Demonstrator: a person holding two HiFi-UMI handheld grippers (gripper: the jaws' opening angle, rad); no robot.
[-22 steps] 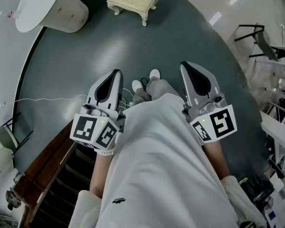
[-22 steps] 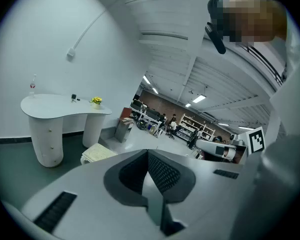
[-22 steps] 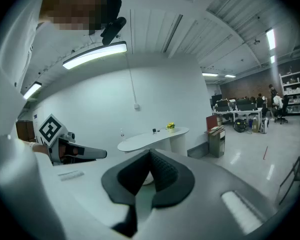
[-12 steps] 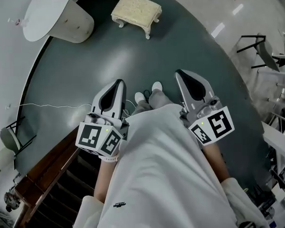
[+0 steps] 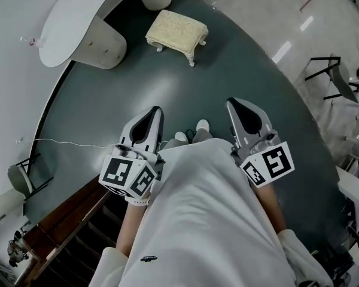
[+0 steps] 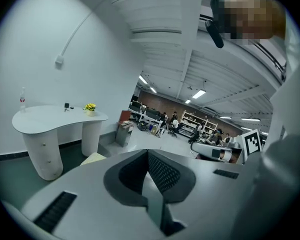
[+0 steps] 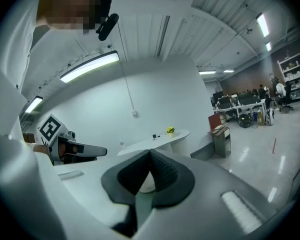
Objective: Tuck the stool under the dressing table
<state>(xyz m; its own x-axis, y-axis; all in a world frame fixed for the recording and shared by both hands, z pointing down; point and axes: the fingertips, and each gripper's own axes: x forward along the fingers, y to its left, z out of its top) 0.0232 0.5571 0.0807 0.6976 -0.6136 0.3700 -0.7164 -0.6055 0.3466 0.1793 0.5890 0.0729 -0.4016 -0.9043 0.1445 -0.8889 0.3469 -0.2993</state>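
In the head view the stool (image 5: 176, 31) stands on the dark floor (image 5: 167, 82) beside the white dressing surface (image 5: 72, 17), not under it, well ahead of the left claw (image 5: 151, 115) and right claw (image 5: 242, 109). Each gripper view shows its claw pinched shut and empty; the approach seems in hand, then a push on the stool

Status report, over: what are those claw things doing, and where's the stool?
Left gripper, right gripper: shut, empty. Cream cushioned stool stands near white curved dressing table, untucked. Thin white cable left of path.
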